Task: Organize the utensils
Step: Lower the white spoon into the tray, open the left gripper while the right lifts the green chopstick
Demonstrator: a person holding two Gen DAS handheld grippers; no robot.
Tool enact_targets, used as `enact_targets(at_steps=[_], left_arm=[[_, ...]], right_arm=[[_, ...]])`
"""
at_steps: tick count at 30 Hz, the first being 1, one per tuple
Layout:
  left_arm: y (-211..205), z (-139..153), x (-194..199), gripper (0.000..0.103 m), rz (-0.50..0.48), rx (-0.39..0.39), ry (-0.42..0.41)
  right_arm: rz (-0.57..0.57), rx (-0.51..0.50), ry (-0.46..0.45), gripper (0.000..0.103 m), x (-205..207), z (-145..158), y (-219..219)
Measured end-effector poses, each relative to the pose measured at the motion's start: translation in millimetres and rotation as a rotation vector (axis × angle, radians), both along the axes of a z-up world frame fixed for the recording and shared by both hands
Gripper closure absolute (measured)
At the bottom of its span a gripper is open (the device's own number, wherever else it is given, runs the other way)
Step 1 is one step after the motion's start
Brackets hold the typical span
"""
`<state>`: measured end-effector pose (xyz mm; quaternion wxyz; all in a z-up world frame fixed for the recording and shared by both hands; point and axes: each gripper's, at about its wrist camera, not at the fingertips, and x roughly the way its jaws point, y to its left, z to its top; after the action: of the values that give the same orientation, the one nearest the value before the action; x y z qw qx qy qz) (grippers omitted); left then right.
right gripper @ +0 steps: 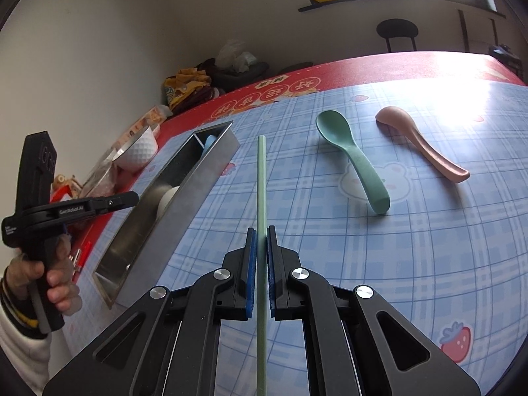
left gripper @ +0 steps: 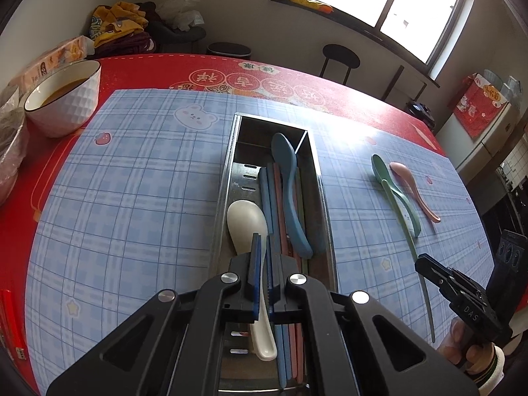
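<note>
White plastic soup spoon is clamped by its handle in my left gripper, over the near left end of the steel rectangular utensil tray. My right gripper is clenched on the thin green chopstick, right of the tray. Risk: the chopstick pivots in its narrow grip and snags the tray wall.

Utensil tray: brushed metal, dull sheen. White spoon: glossy, smooth. Green chopstick, green spoon and pink spoon: matt plastic. Checked mat: smooth, slightly glossy. Bowl: glossy, dimpled outside.
</note>
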<state>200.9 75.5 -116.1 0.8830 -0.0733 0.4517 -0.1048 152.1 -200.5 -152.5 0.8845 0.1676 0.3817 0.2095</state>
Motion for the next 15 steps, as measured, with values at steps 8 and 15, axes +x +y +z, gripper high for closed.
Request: enact_targets(at_steps=[8,15], left_arm=[[-8,5,3,0.1,-0.011,0.049,-0.007],[-8,6,-18,0.1,-0.024,0.095,-0.055]], right_arm=[[0.02,0.037,-0.01,0.097,0,-1,-2],[0.006,0.069,0.018,0.097,3,-5,-7]])
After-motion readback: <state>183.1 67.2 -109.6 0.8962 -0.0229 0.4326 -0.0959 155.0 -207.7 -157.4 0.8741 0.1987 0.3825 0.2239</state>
